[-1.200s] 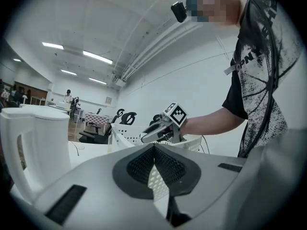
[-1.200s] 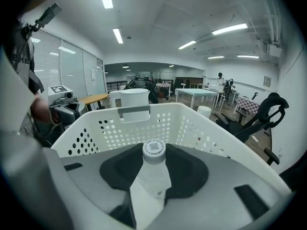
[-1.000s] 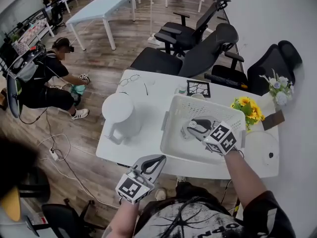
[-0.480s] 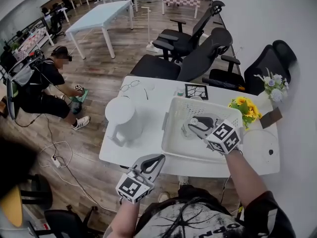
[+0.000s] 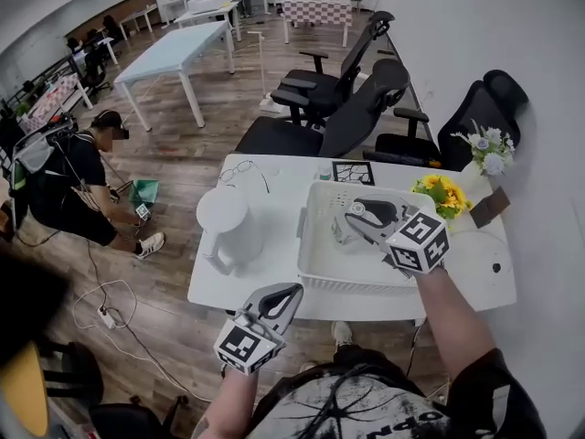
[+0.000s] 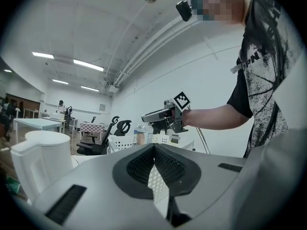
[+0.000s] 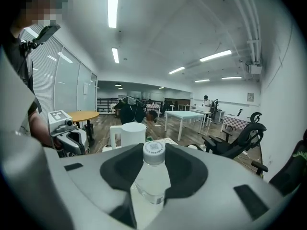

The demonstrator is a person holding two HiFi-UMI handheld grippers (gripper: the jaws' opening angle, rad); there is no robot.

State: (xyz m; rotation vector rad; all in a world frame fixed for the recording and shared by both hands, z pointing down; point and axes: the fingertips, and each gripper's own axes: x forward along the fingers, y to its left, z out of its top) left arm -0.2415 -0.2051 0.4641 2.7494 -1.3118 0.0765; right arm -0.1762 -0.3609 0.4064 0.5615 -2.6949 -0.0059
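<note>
A white jug (image 5: 224,222) with a handle stands on the left part of the white bench (image 5: 274,286), and a pair of glasses (image 5: 239,167) lies behind it. The left tongs (image 5: 281,294) hang off the bench's near edge, well apart from the jug. They are clenched pad to pad with nothing between them (image 6: 154,163). Their cube bears a black-and-white square marker with no words.

Right of the jug sits a white perforated basket (image 5: 309,245). Over its inside, the right tongs (image 5: 358,214) grasp a clear plastic bottle (image 7: 152,174) just below its white cap. The cap has a round printed mark too small to read. From the left gripper view the bottle (image 6: 140,134) shows a pale label patch whose writing cannot be made out.

Farther right, yellow flowers (image 5: 439,190) stand near the basket's far corner.
</note>
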